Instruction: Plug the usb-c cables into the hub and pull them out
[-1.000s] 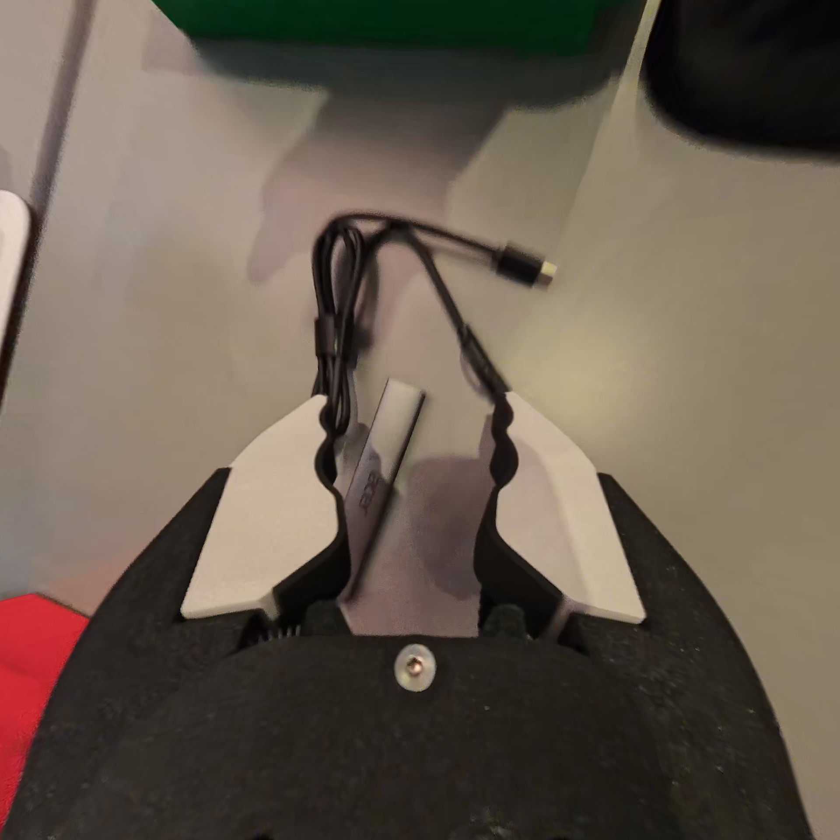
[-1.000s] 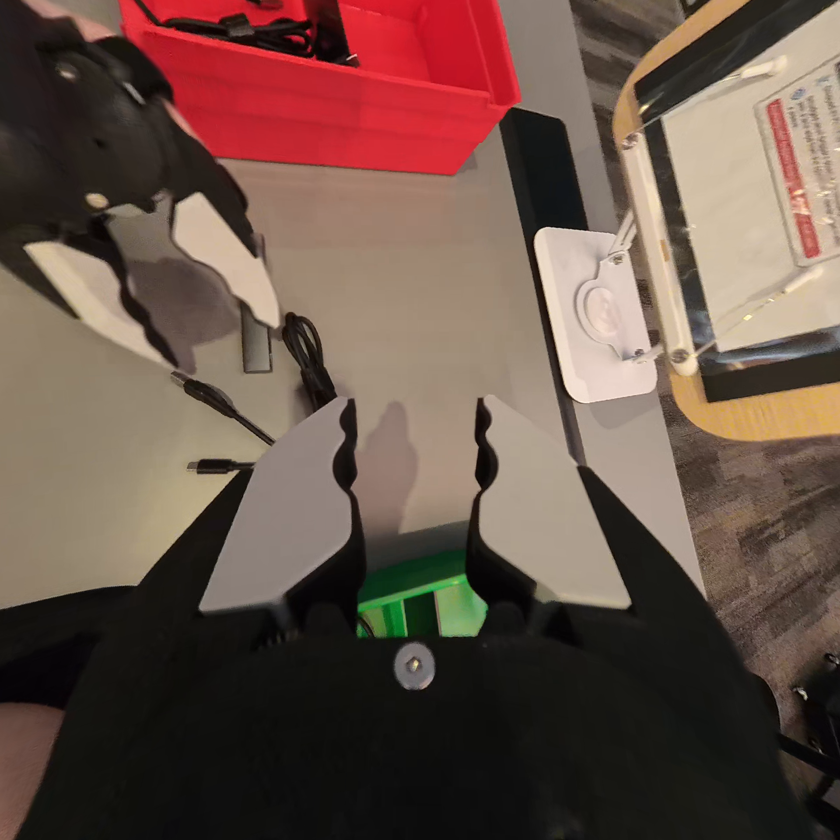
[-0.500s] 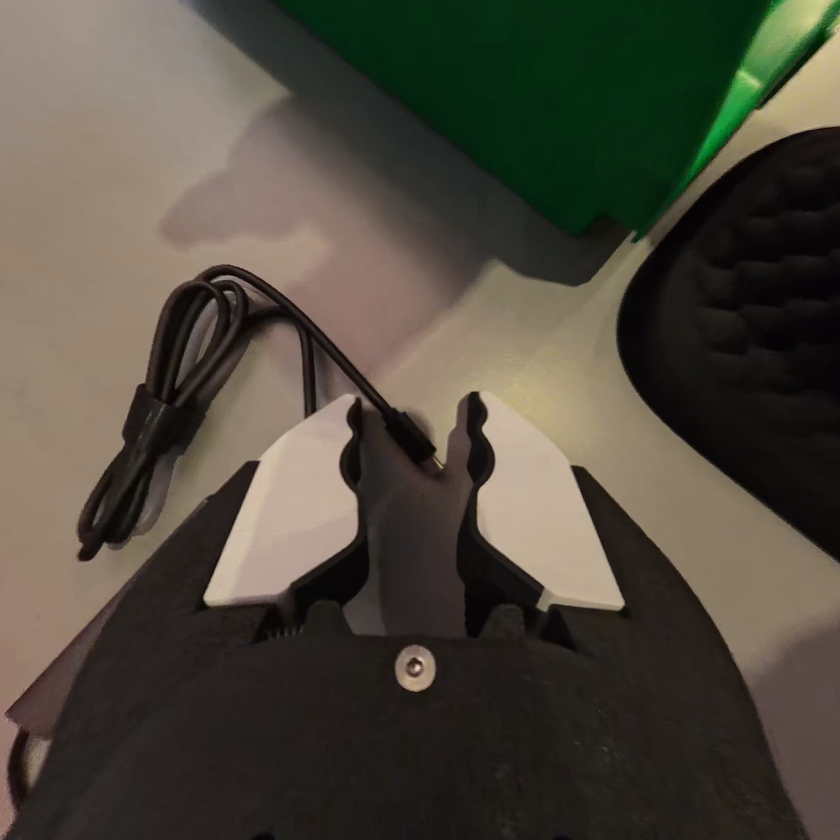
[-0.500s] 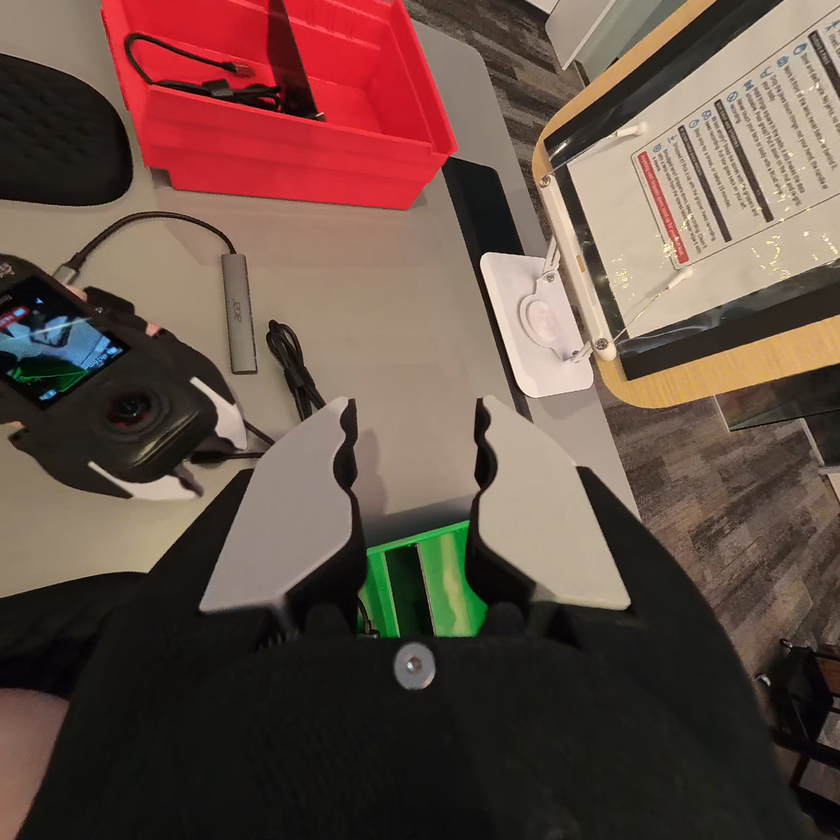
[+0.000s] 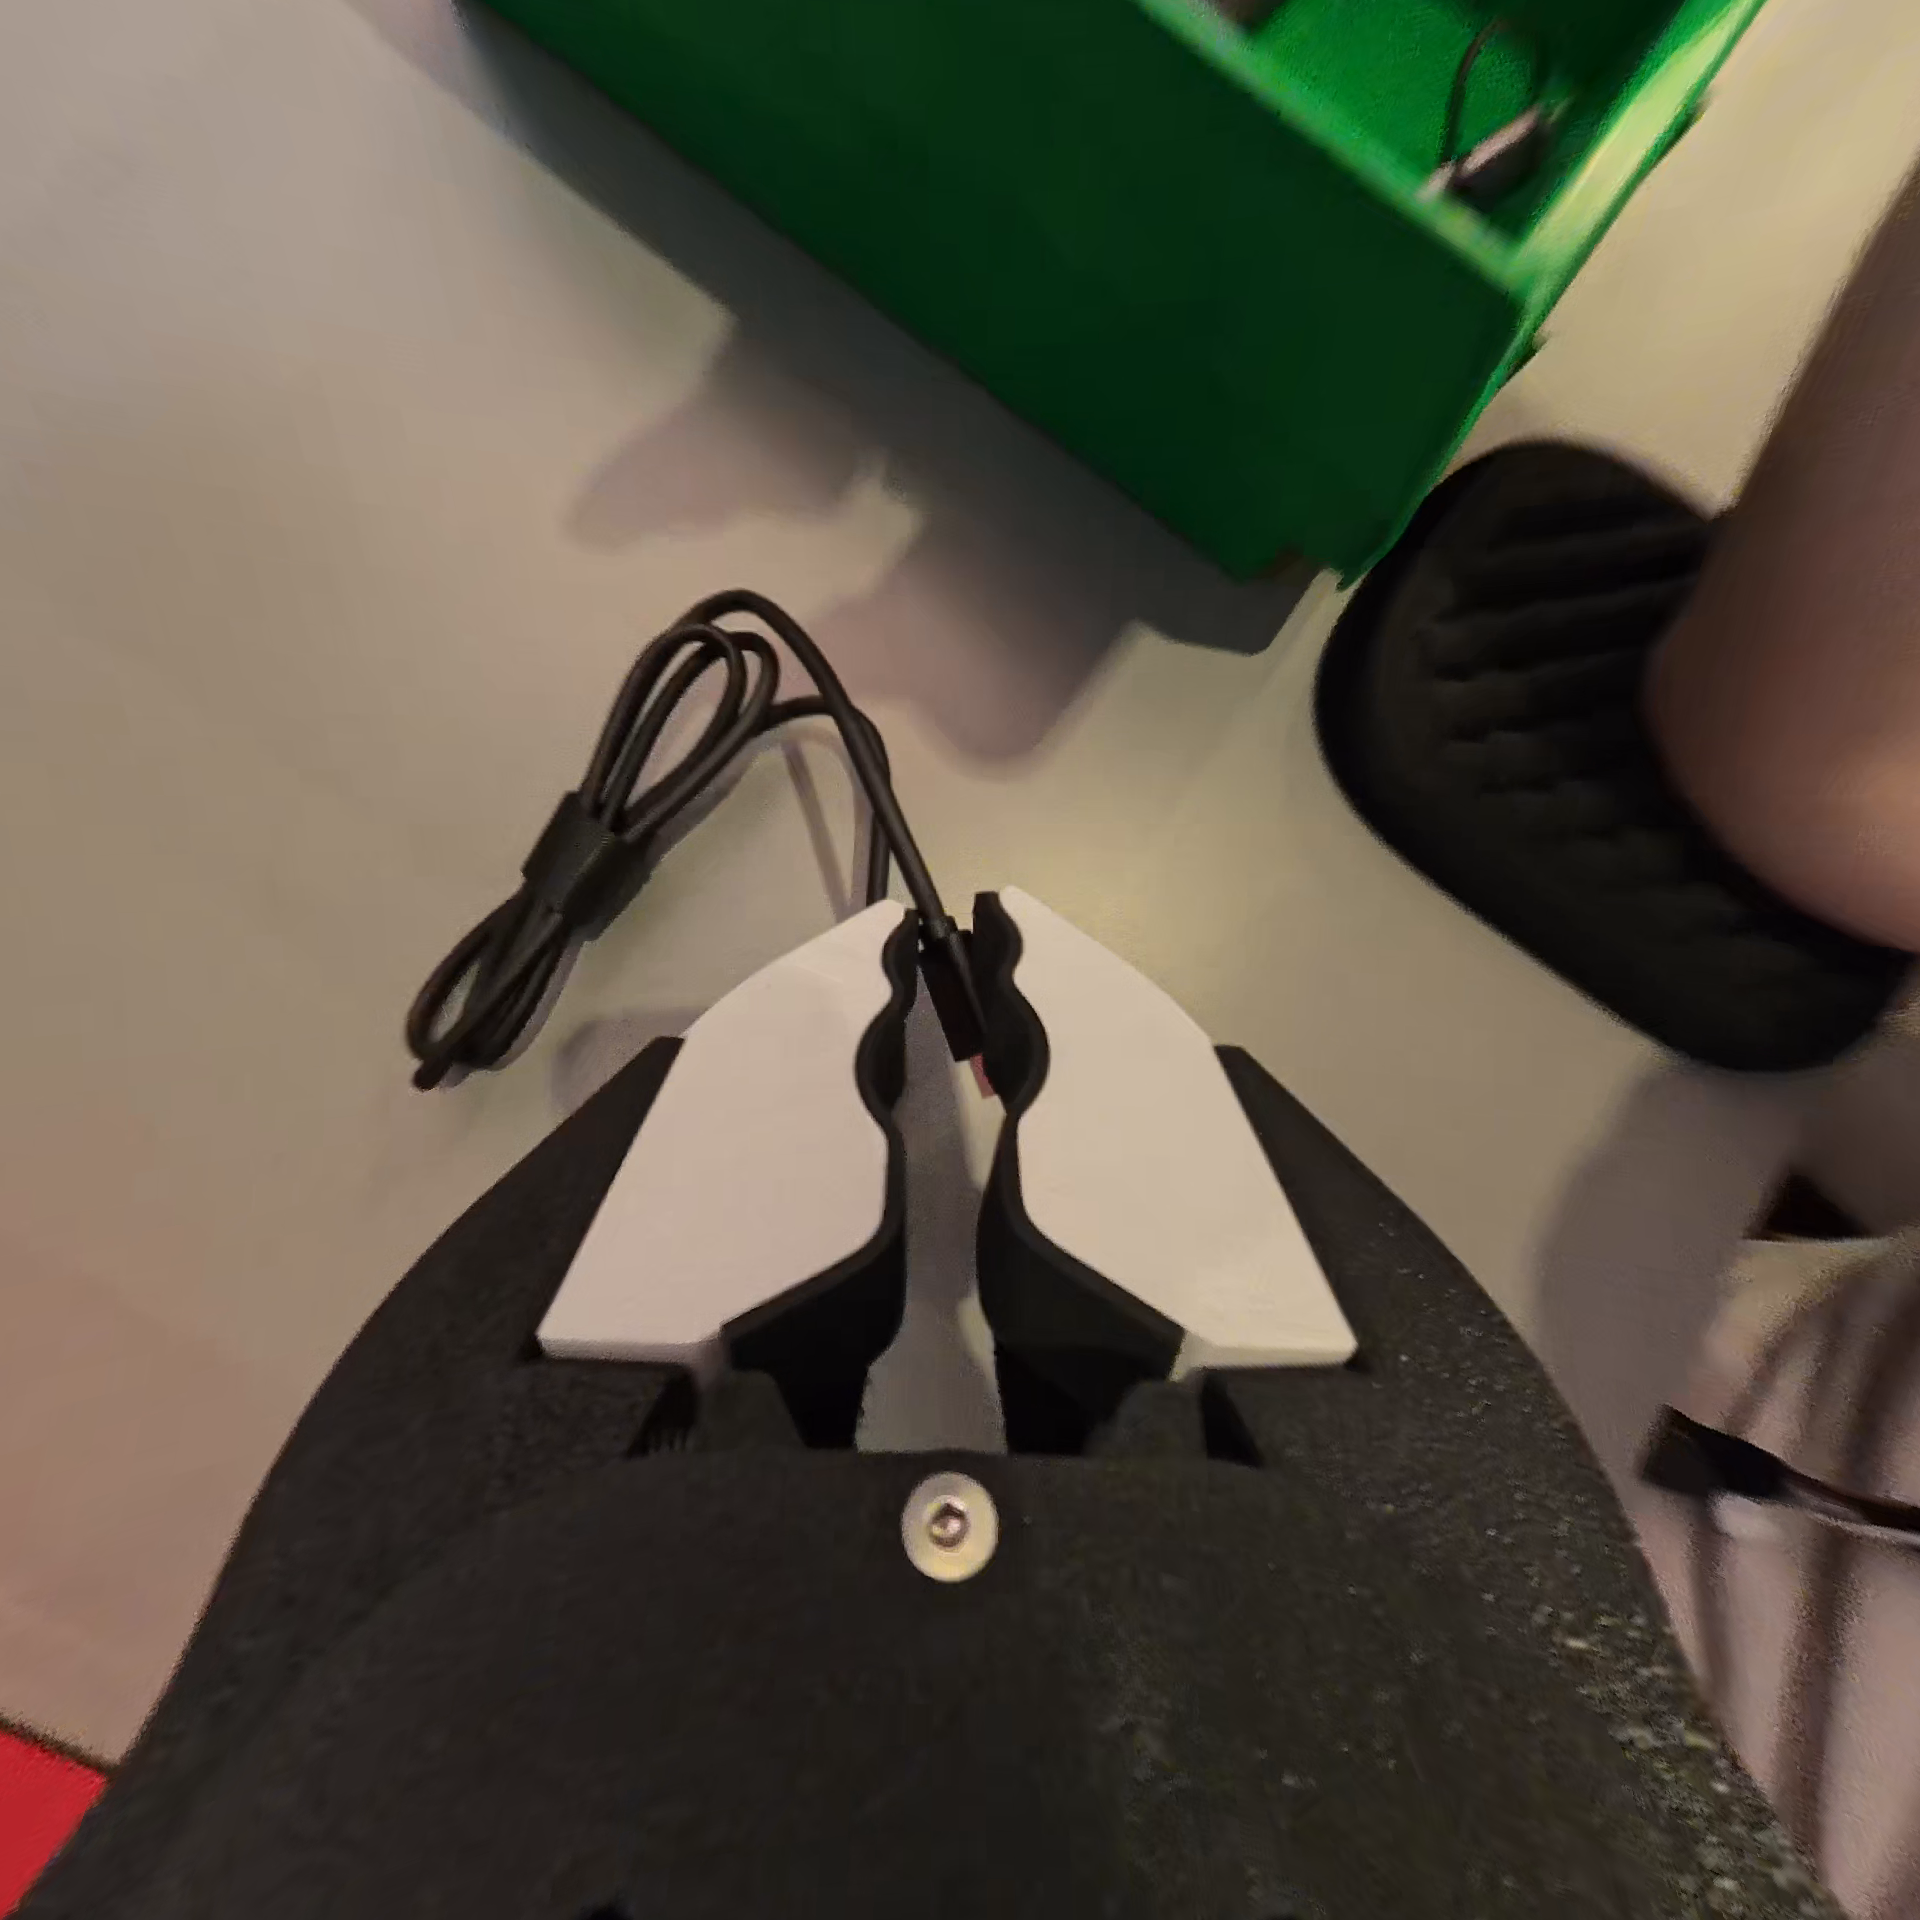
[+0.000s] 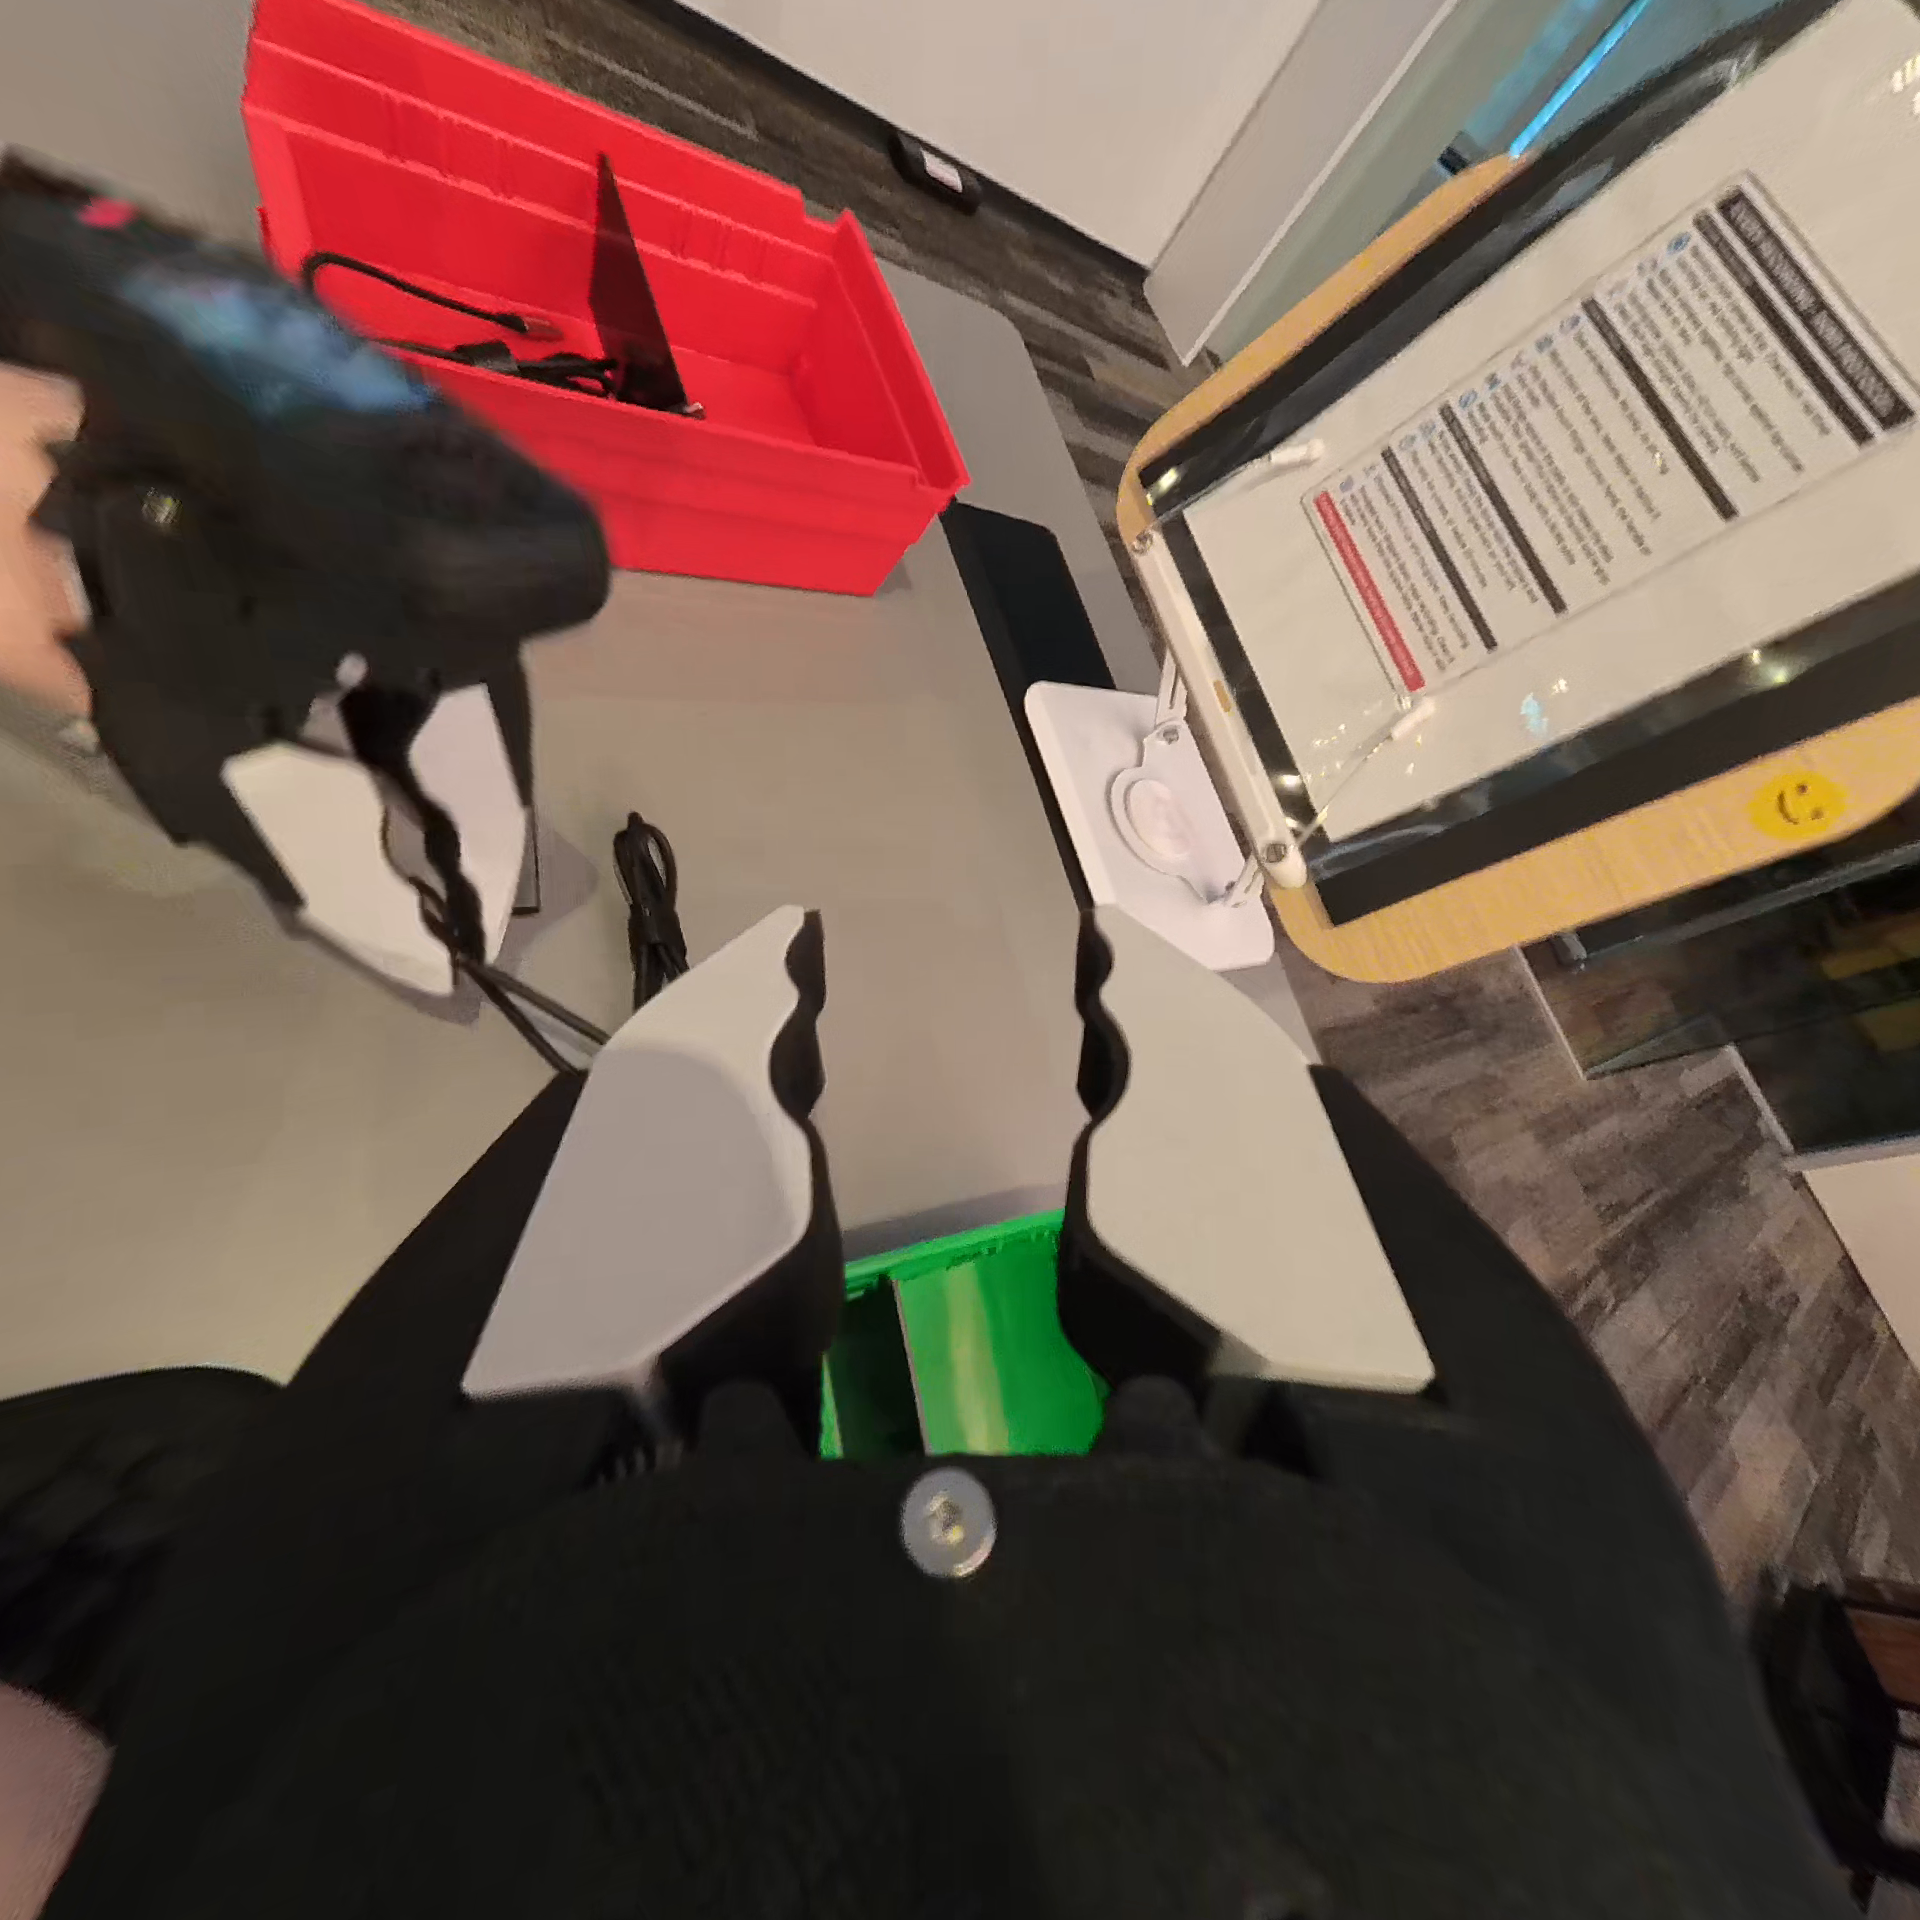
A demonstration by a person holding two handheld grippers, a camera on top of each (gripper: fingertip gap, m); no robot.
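**Left gripper clamped on one cable plug; right gripper spread and empty**

We count two grippers, each with two white fingers on a black body. We count one black usb-c cable on the grey tabletop (image 5: pixel 208 520), bundled by a dark strap, and one red plastic bin (image 6: pixel 727 488) holding further dark cables. We count one green plastic bin (image 5: pixel 1091 260), also with a cable inside, and one black textured pad (image 5: pixel 1538 821) beside it.

The left gripper (image 5: pixel 948 914) has its fingers drawn close together on the black plug (image 5: pixel 954 987) of the bundled black usb-c cable (image 5: pixel 582 862). The plug sits between the fingertips, its metal end pointing back toward the gripper body. The cord leads forward from the tips, then bends left to the strapped loops lying on the table, just ahead and left of the fingers.

The right gripper (image 6: pixel 948 940) stands apart with its fingers wide and nothing between them. From its view, the left gripper (image 6: pixel 442 914) hangs to the left with the cord trailing from its tips. A grey slab behind those fingers may be the hub; we cannot tell, as most of it is hidden. A white stand (image 6: pixel 1148 821) sits at the table's right edge.
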